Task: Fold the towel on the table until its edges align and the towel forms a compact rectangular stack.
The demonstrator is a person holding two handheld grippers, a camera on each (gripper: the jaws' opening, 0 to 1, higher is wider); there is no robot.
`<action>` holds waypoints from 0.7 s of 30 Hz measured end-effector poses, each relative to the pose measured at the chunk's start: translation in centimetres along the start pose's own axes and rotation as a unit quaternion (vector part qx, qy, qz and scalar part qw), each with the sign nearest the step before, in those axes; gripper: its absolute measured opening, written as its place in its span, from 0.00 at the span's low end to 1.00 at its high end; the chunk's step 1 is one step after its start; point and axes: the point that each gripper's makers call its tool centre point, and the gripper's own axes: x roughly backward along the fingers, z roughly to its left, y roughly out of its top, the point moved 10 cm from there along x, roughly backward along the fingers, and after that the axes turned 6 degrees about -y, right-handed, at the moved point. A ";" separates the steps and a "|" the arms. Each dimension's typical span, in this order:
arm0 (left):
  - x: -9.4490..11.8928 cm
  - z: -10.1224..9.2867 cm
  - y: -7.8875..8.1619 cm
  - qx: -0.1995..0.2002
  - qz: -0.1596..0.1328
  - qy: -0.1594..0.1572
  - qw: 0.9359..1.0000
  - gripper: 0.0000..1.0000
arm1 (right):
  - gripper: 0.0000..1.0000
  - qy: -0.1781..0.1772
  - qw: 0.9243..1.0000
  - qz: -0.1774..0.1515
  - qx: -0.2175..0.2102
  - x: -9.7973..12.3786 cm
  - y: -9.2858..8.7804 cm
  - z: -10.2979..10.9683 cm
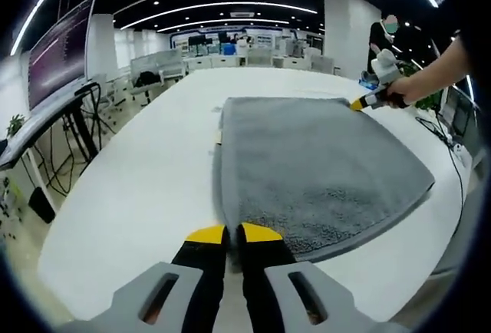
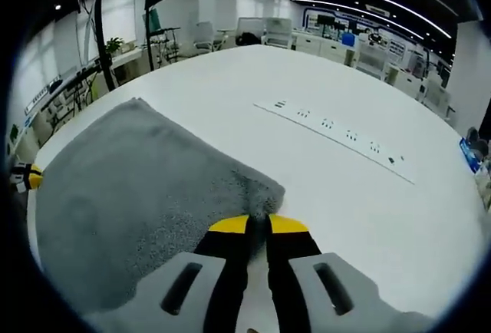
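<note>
- One grey towel (image 1: 322, 164) is seen spread flat on the white bench (image 1: 153, 187), and it is shown as a single broad layer with a rough, looped surface.
- Its near corner is pinched between the yellow-tipped jaws of the left gripper (image 1: 232, 233), which are pressed together on the cloth in the left gripper view.
- Another corner is clamped by the right gripper (image 2: 258, 224), whose jaws are closed on the fabric edge in the right gripper view; the towel (image 2: 130, 187) is spread away to the left of it there.
- In the left gripper view the right gripper (image 1: 360, 103) is seen at the towel's far right corner, held by a person's hand (image 1: 403, 87).
- A long strip with dark sockets (image 2: 337, 130) is laid on the bench (image 2: 345, 195), well apart from the towel.
- Office desks and chairs are visible beyond the bench, under lines of ceiling lights.
</note>
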 end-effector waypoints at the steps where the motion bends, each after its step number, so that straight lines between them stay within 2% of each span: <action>1: 0.1 -0.5 0.2 -0.002 0.002 -0.002 1.000 0.06 | 0.05 0.000 1.000 0.001 -0.004 0.1 -0.1 -0.2; 13: 0.2 -4.4 0.3 -0.014 0.008 -0.030 0.999 0.06 | 0.05 -0.006 1.000 -0.001 -0.027 1.7 -2.4 -3.5; 17: 0.1 -5.8 0.5 -0.043 0.021 -0.056 0.997 0.06 | 0.04 -0.007 1.000 0.014 0.009 2.8 -3.1 -4.6; 20: -0.2 -6.7 0.5 -0.053 0.028 -0.068 0.996 0.06 | 0.04 -0.009 1.000 0.016 0.012 3.4 -3.9 -5.6; 21: -0.2 -6.9 0.6 -0.068 0.031 -0.072 0.995 0.06 | 0.04 -0.012 1.000 0.015 0.009 3.6 -4.3 -5.9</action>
